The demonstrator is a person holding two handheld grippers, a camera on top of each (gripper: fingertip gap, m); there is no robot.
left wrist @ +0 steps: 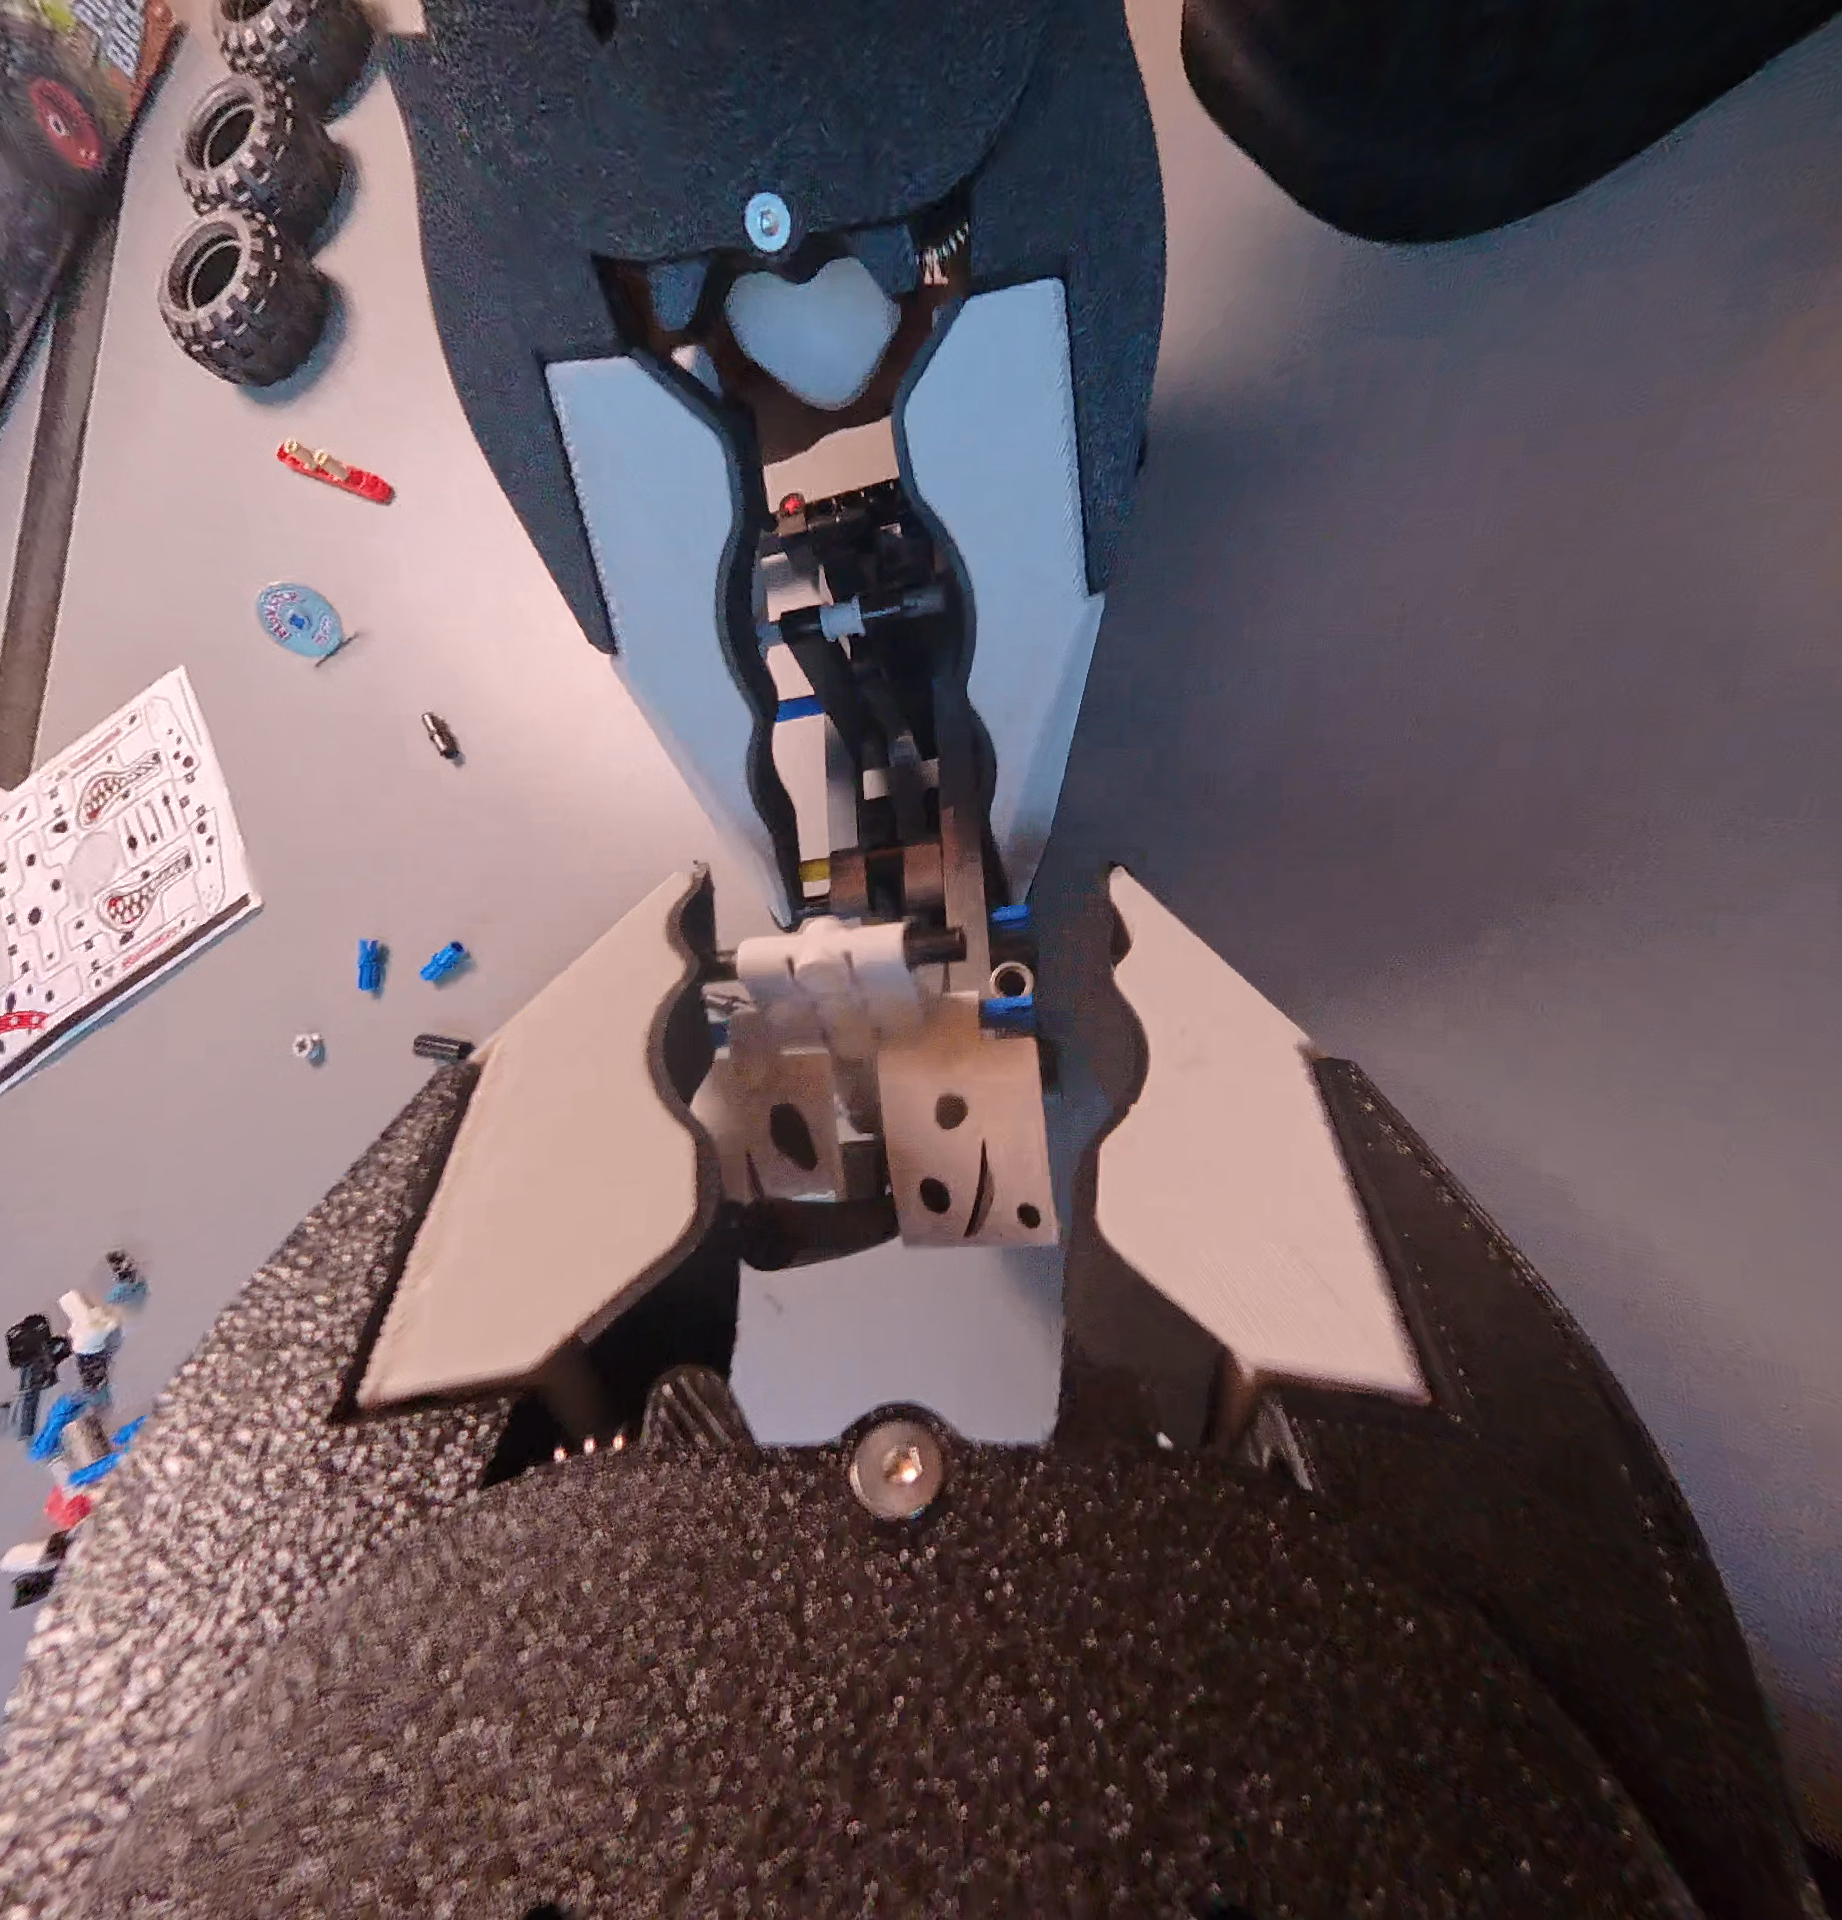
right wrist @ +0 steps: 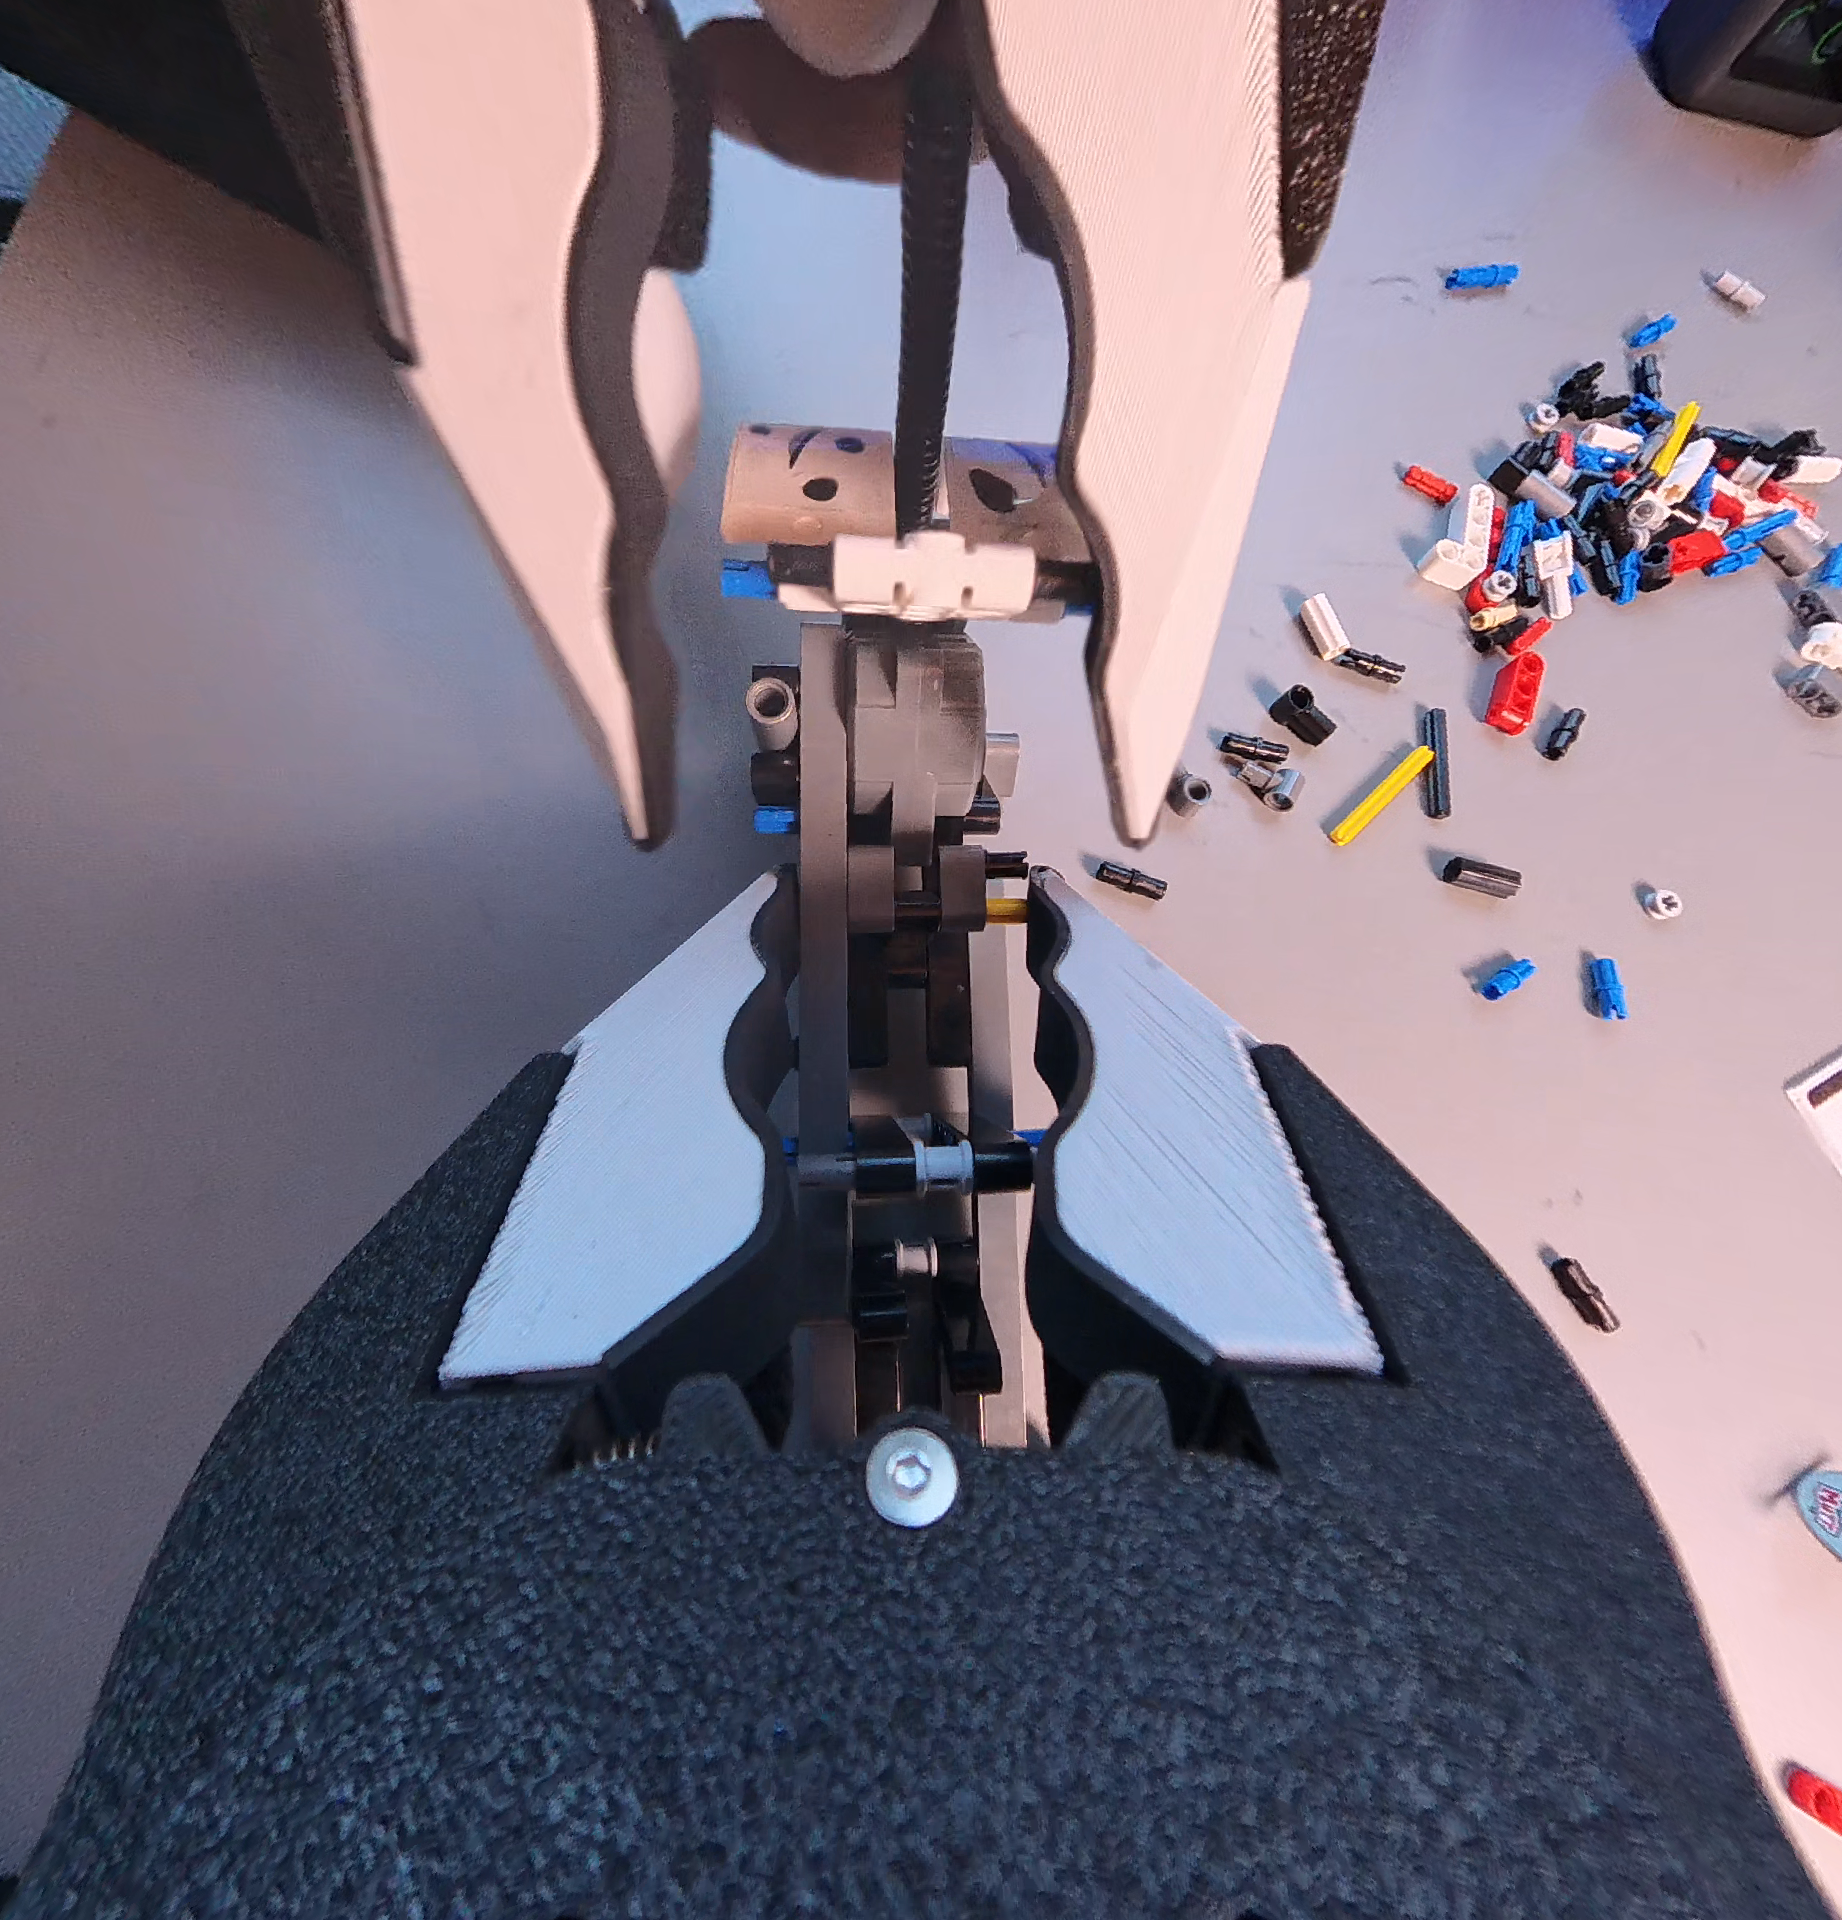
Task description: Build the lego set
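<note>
I hold the half-built model (right wrist: 901, 790) above the counter (left wrist: 1416, 623) between both tools, one at each end. My right tool (right wrist: 906, 904) is closed narrow on the dark grey frame end, its fingers (right wrist: 1156, 1122) pressed against the side beams. My left tool (left wrist: 901, 883) sits around the opposite end, where two pale curved panels with dark spots (left wrist: 969, 1153) and a white connector (left wrist: 834, 971) are already fitted; its jaws stand wider, and the left wrist view shows a gap on at least one side, so I cannot tell whether it truly grips or only brackets the model.

By my reading the build is at an early-to-middle stage. A frame with axles, blue pins and the front panels exists, but three knobby tyres (left wrist: 247, 208) wait untouched at the counter's far edge, a sticker sheet (left wrist: 96, 873) looks partly used, and a large heap of loose pieces (right wrist: 1644, 520) lies off to the right. Scattered blue pins (left wrist: 444, 961), a yellow rod (right wrist: 1379, 795) and a red beam (left wrist: 335, 471) are also unplaced.

Much is concealed: the tool bodies cover the model's underside and middle, the far tool is blurred in the right wrist view, and a black ribbed strand (right wrist: 927, 312) running up from the model leaves the frame, its purpose unclear.
</note>
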